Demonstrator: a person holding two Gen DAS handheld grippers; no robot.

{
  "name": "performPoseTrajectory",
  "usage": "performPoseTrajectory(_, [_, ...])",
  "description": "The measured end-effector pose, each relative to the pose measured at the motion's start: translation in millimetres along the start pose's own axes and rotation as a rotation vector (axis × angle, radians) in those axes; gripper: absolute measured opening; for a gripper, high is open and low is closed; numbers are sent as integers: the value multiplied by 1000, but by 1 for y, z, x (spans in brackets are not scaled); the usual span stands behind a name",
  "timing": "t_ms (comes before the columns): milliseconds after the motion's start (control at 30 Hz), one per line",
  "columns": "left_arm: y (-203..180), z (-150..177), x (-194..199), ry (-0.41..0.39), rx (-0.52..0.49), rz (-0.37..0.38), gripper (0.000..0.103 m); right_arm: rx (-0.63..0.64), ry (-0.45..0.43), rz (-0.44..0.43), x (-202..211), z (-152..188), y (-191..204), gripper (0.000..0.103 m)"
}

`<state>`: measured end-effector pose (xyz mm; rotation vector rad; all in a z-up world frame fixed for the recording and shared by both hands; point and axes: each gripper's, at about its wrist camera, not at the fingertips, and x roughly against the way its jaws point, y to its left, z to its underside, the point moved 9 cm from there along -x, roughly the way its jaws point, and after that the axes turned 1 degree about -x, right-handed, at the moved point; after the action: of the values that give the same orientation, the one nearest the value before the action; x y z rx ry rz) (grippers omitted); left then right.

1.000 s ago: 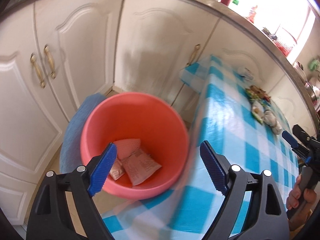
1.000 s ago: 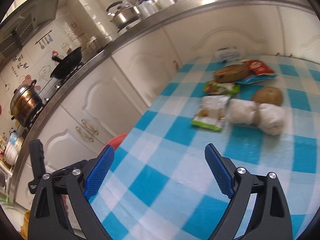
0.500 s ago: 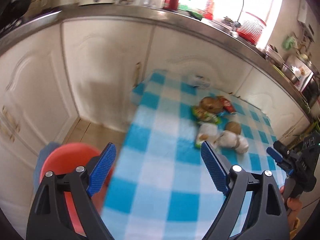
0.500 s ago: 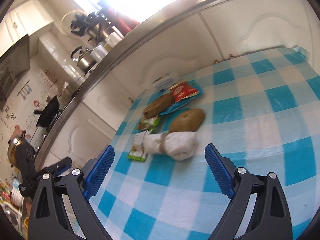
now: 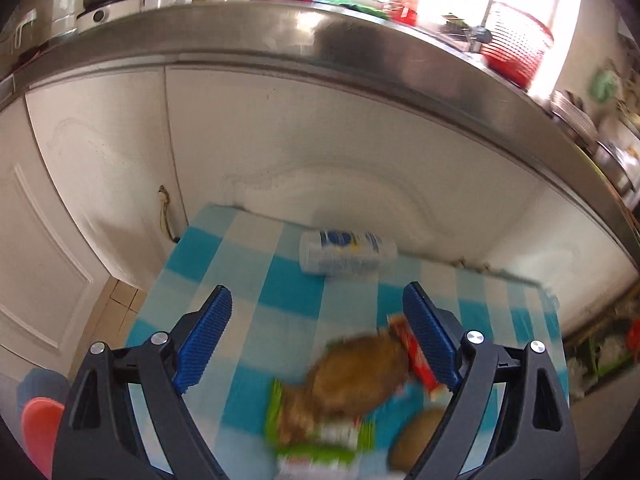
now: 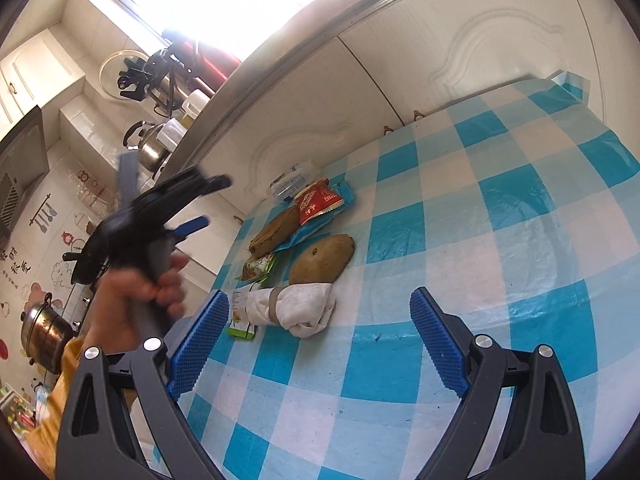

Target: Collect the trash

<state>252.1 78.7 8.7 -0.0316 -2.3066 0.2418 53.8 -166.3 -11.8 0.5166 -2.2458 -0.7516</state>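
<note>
The left gripper (image 5: 316,340) has its jaws spread wide with nothing pinched between the blue pads. The right gripper (image 6: 320,344) gapes just as wide, empty. At its nine o'clock, the person's left hand (image 6: 132,296) clasps the other tool's handle.

Two black-framed grippers, the left gripper (image 5: 316,338) and the right gripper (image 6: 320,344), carry ribbed blue pads (image 6: 198,346) and silver screws (image 6: 483,341). A hand (image 6: 140,292) emerges from a mustard-yellow sleeve (image 6: 60,392).

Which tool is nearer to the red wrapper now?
Left. The left tool hangs just over the red wrapper, open; the right tool is further back, beyond the white bundle.
</note>
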Motion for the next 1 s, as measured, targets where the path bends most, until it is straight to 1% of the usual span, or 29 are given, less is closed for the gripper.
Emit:
performPoseTrajectory(100, [0,-10,-38,52,68,-6,85,5,-5,-5,2,-2,-1,91])
performPoseTrajectory(167, [3,-14,-57,74,95,-36,80,8,-10,-6,4,-4,-3,91])
performPoseTrajectory(233, [10,-20,-72,79,119,-70,80,-3,-12,-15,5,-5,-5,91])
performPoseTrajectory(367, [16,-27,-90,83,154,-90,80,-37,-13,-25,6,-7,-14,91])
performPoseTrajectory(433, [15,-31,-95,76,150,-86,80,-44,-11,-27,5,-8,-16,91])
performPoseTrajectory(500, [14,-30,-101,92,149,-84,80,-53,-5,-32,5,-7,-17,91])
performPoseTrajectory(600, [11,-25,-109,148,132,-65,80,-52,-1,-32,4,-6,-17,91])
performPoseTrajectory(667, [11,-20,-113,188,106,-85,80,-50,1,-27,3,-5,-18,91])
performPoseTrajectory(733, [7,-10,-117,236,67,-78,79,-53,4,-26,2,-5,-18,91])
performPoseTrajectory(767, [4,-7,-116,231,26,-94,79,-54,5,-26,2,-5,-19,91])
performPoseTrajectory(800, [1,-3,-115,241,-9,-105,77,-55,4,-24,2,-5,-19,91])
performPoseTrajectory(867, [-3,4,-109,246,-44,-106,76,-54,3,-20,1,-5,-20,91])
performPoseTrajectory(1000, [-9,19,-94,238,-49,-56,76,-59,4,-18,1,-6,-22,91])
